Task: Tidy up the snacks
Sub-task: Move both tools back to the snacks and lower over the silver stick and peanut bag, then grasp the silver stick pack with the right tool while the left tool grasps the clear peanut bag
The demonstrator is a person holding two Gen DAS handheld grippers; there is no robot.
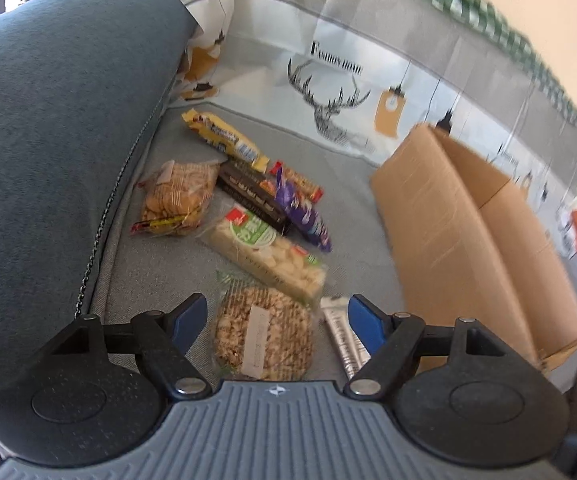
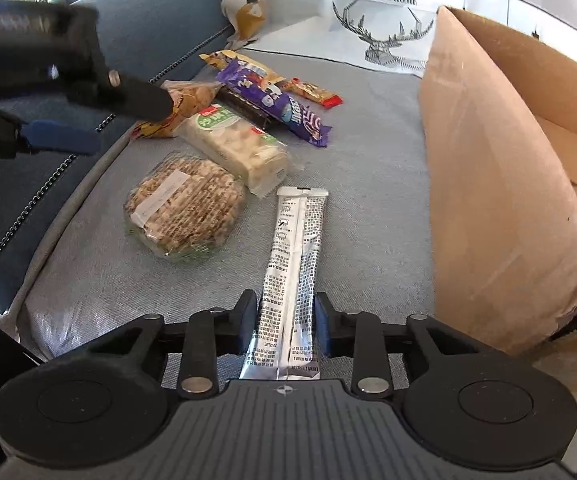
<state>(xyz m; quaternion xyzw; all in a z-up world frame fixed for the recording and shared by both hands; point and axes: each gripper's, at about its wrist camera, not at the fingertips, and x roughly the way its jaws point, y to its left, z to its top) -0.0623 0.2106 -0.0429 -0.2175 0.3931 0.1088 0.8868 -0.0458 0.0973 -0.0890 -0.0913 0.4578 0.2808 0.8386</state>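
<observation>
Right now my right claw (image 2: 285,316) has its two blue pads pressed against the sides of a silver sachet (image 2: 293,276), which lies flat on the grey sofa cushion (image 2: 368,184). The sachet's long axis runs straight away from the claw toward 12 o'clock, so the jaws cross its narrow width near the close end. From there the cardboard box (image 2: 484,184) stands at about 2 o'clock, just beside the sachet, open at the top with something red inside. I judge the coming move to be a lift and a swing rightward over that wall.

My left claw (image 1: 277,320) hangs wide open and empty above a round rice cake (image 1: 263,334). The other snacks trail off toward 11 o'clock: a white cracker pack (image 1: 268,256), a purple wrapper (image 1: 302,210), a biscuit bag (image 1: 176,196).
</observation>
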